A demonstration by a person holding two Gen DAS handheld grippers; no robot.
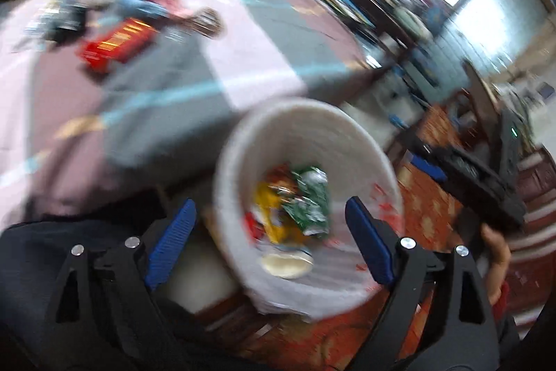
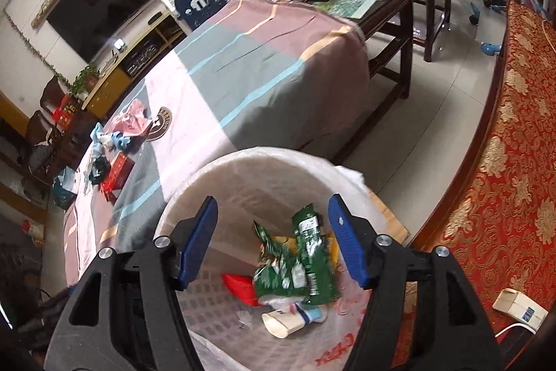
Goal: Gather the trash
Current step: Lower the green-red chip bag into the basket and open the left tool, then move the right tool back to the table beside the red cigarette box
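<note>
Both grippers hang over the bin (image 2: 278, 169) with their fingers apart and nothing between them: the left gripper (image 1: 269, 242) wide, the right gripper (image 2: 274, 242) a little less so. The drop looks done; a green wrapper (image 2: 299, 266), a red scrap (image 2: 239, 287) and a paper cup (image 2: 281, 324) lie in the bottom of the liner.

More trash waits on the striped surface (image 2: 264, 65), well away from the bin at its far end: a red box (image 2: 118, 174), a pink wrapper (image 2: 133, 120), blue scraps (image 2: 114, 139) and something dark (image 2: 99, 167), all bunched close.

For the next pick, lift clear of the bin's rim before you swing across, so a finger doesn't catch the liner. The left view is smeared, so slow that hand down before you aim. Take the red box by its narrow sides, since it is stiff and should hold well. The wrappers are thin and flat; come down steeply, press one finger to the cloth and pinch a raised fold, taking care not to gather the cloth with it. Work one piece per hand, outermost first, so the pile doesn't scatter.
</note>
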